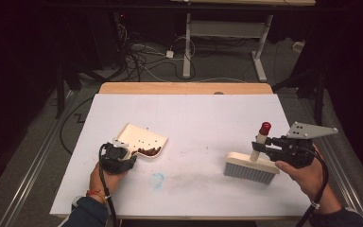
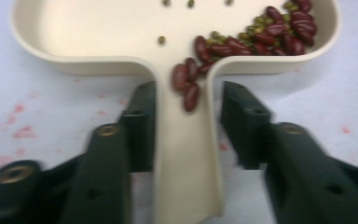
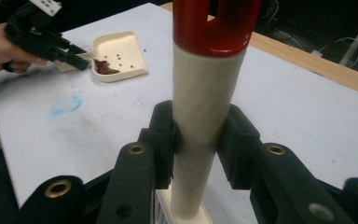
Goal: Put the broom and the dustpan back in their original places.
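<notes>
A cream dustpan (image 1: 144, 137) lies left of centre on the white table, tipped toward its near right corner, where red and green beans (image 1: 149, 151) are heaped. In the left gripper view the beans (image 2: 265, 32) spill into the dustpan handle (image 2: 186, 158), and my left gripper (image 2: 189, 100) is shut on that handle. At the right, a brush (image 1: 250, 165) stands bristles down. Its cream handle (image 3: 205, 93) with a red cap (image 1: 265, 127) is clamped in my right gripper (image 3: 198, 126). My left gripper (image 3: 81, 60) and the dustpan (image 3: 121, 51) are also in the right gripper view.
A faint blue smudge (image 1: 157, 179) marks the white table cover (image 1: 208, 113) between the two hands. A wooden strip (image 1: 184, 88) runs along the far edge. Beyond it, cables and a desk frame (image 1: 186, 47) stand on the floor.
</notes>
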### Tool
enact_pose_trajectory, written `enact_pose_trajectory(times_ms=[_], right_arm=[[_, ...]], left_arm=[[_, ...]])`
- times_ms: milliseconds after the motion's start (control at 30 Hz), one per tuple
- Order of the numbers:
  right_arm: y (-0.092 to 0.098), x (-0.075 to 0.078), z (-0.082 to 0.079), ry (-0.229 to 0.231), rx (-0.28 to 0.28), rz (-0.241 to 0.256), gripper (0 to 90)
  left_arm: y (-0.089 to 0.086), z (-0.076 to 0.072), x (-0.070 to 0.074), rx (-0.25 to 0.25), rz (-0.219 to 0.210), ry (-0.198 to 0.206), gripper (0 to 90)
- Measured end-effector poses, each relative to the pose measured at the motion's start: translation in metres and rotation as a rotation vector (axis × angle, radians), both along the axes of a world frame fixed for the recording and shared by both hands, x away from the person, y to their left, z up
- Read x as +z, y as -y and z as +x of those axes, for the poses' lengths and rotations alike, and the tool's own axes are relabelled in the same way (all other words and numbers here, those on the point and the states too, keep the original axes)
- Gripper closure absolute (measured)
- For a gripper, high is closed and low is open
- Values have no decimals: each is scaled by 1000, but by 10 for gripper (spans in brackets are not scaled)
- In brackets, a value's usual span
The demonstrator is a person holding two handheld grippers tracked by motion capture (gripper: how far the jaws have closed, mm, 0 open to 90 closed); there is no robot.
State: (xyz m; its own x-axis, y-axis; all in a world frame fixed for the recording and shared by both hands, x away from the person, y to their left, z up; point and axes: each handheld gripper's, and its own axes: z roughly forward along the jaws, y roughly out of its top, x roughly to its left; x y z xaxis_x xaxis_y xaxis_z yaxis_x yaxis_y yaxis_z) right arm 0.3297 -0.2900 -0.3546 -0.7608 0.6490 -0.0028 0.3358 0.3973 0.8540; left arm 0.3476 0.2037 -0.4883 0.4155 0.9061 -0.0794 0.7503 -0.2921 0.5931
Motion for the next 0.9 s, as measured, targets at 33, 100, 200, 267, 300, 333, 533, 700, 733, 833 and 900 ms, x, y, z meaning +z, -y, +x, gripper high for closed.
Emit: enact_pose_trajectory(times_ms=[33,100,200,267,300,333,533,700,733,833,900], right_arm=[[-1,0,4,-6,4,-3,689],[-2,0,14,-22,10,-1,686],[-3,-1,31,-38,-5,-7,672],[-4,-2,40,-50,-6,-7,673],[-5,-3,43,-53,-14,-1,673],[-6,-3,46,-55,-23,1,673],[-11,-9,56,-69,-21,49,685],[-14,-7,56,-67,-15,71,691],[-14,-7,57,-66,-18,70,688],[-16,-8,60,-61,-50,53,676],[-20,-8,63,-42,-95,29,655]], left_arm=[[3,-2,0,-3,3,-1,498],[6,-5,0,-19,-9,-4,493],[10,-10,1,-41,-18,-14,460],[11,-12,1,-46,-21,-15,466],[10,-12,1,-50,-28,-15,466],[10,-13,1,-50,-44,-15,466],[12,-18,0,-81,-57,-15,462],[15,-22,0,-109,-51,-13,442],[15,-22,1,-115,-44,-7,440],[14,-25,4,-143,-39,29,395],[13,-29,8,-184,-49,84,351]])
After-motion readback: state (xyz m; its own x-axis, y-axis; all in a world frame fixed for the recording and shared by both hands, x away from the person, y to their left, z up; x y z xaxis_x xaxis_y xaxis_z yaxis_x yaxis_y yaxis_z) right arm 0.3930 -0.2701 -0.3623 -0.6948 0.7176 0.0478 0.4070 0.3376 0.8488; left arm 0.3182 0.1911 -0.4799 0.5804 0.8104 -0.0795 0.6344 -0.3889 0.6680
